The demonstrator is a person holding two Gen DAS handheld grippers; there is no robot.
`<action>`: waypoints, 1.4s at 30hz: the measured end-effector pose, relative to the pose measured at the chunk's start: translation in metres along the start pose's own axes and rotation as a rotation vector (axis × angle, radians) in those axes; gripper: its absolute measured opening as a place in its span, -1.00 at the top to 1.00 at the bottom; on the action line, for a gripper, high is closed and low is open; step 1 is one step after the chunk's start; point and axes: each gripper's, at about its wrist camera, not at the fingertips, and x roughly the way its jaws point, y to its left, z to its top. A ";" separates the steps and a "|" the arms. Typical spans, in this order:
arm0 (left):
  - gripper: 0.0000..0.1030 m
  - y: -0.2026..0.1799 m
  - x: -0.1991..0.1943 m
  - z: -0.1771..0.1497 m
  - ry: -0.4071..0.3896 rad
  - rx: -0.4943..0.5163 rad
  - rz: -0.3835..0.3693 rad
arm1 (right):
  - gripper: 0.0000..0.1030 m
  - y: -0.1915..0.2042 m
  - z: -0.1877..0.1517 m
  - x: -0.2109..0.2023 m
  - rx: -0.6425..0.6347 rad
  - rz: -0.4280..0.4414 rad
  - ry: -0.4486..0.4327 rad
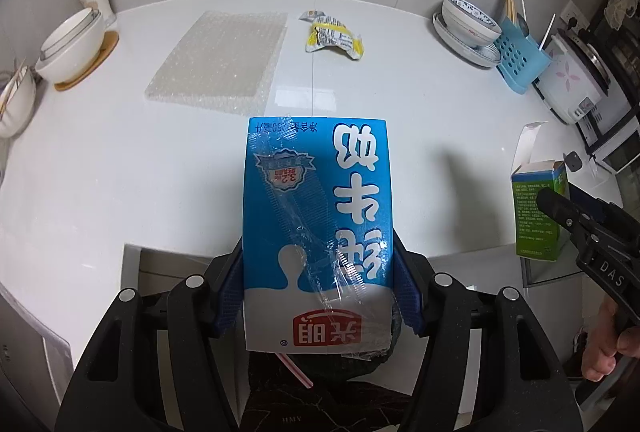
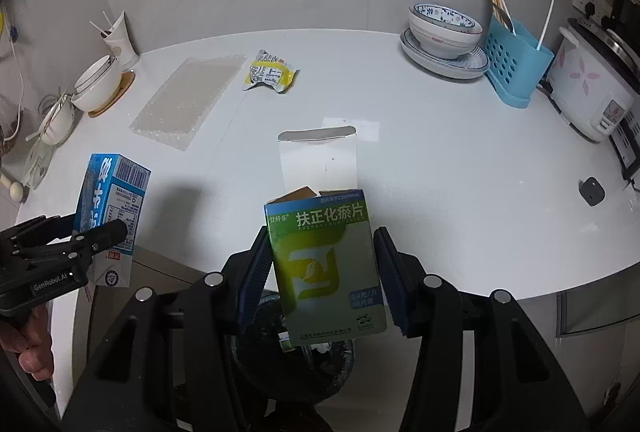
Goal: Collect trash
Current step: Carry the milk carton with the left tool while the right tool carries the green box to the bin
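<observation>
Above the bin [image 2: 292, 352], left claw [image 1: 320, 272] grips 光明 milk carton [image 1: 316, 216], right claw [image 2: 320, 272] 扶正化瘀片 box [image 2: 324, 264]

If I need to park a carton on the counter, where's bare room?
Open counter runs between the yellow wrapper and the blue utensil caddy, forward to the near edge. Crowded: left edge, with bowls and bubble wrap; right rear, around the rice cooker.

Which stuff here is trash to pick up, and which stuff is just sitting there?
Trash for the job:
- milk carton, in the left tongs
- medicine box, in the right tongs
- yellow wrapper
- bubble wrap
- bin below

Just sitting there:
- bowls
- blue holder
- rice cooker
- paper cup
</observation>
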 end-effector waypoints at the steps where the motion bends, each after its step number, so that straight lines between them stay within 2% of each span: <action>1: -0.19 0.001 0.000 -0.004 0.003 -0.001 0.003 | 0.05 0.000 -0.004 -0.001 0.001 0.005 0.001; 7: -0.19 -0.001 -0.003 -0.031 -0.006 0.007 0.009 | 0.05 0.003 -0.030 -0.004 -0.011 0.027 0.012; 17: -0.19 -0.010 0.018 -0.074 0.028 0.025 -0.010 | 0.05 0.015 -0.078 0.006 -0.046 0.067 0.054; 29: -0.19 -0.012 0.060 -0.108 0.074 0.014 -0.021 | 0.05 0.018 -0.119 0.039 -0.052 0.062 0.108; 42: -0.19 -0.008 0.101 -0.134 0.066 0.017 -0.018 | 0.05 0.015 -0.156 0.101 -0.043 0.072 0.201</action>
